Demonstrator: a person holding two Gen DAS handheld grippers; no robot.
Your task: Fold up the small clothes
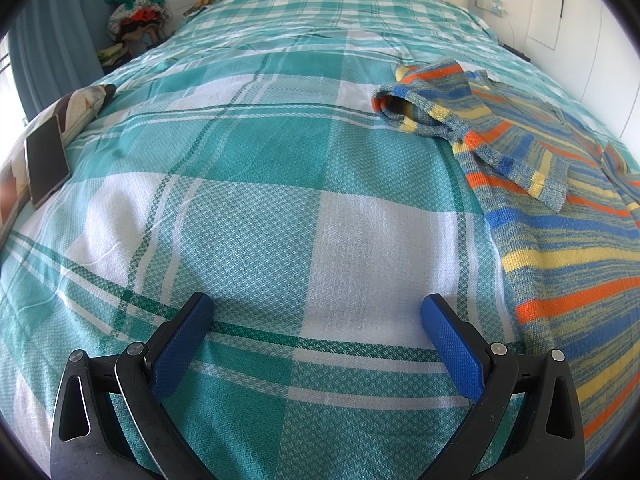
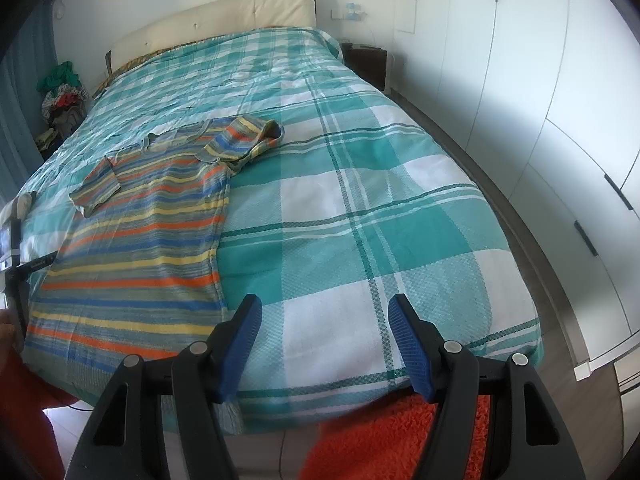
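Observation:
A small striped knit sweater [image 2: 140, 232] in blue, orange and yellow lies flat on the teal-and-white checked bedspread [image 2: 360, 200]. Both sleeves are folded in over its chest. In the left wrist view the sweater [image 1: 568, 248] fills the right side, its folded sleeve [image 1: 424, 116] reaching toward the middle. My left gripper [image 1: 316, 308] hovers open over bare bedspread [image 1: 240, 200], left of the sweater. My right gripper [image 2: 325, 308] stands open above the bed's near edge, just right of the sweater's hem, with nothing between its fingers.
A phone [image 1: 46, 158] rests on a patterned pillow [image 1: 86, 106] at the bed's left edge. A pile of clothes [image 1: 138, 12] sits beside the headboard. White wardrobe doors [image 2: 540, 100] run along the right. An orange shaggy rug [image 2: 400, 432] lies at the bed's foot.

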